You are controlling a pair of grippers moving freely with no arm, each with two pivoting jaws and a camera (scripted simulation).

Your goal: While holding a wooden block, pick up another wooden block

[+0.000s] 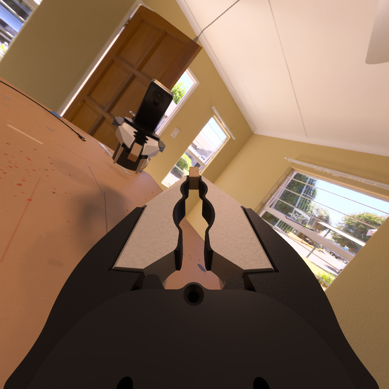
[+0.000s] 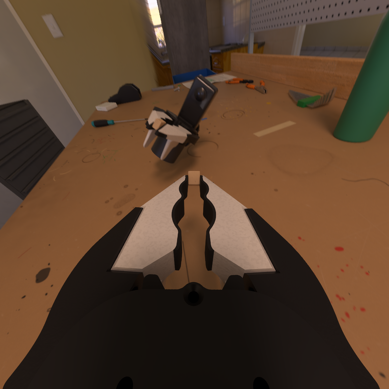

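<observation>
Left wrist view: we look along left gripper point(image 1: 194, 181) fingers, camera rolled and pitched up, workbench point(image 1: 42, 189) tilted on left, door point(image 1: 134, 69), windows, ceiling far. Right wrist view: we look along right gripper point(image 2: 193, 179) fingers, level, slightly down over bench toward far pegboard point(image 2: 315, 14). Shared: benchtop; each view catches other gripper near, facing back.

Two wooden blocks point(image 1: 194, 178) point(image 2: 193, 178) — two grippers point(image 1: 194, 183) point(image 2: 193, 181).
</observation>
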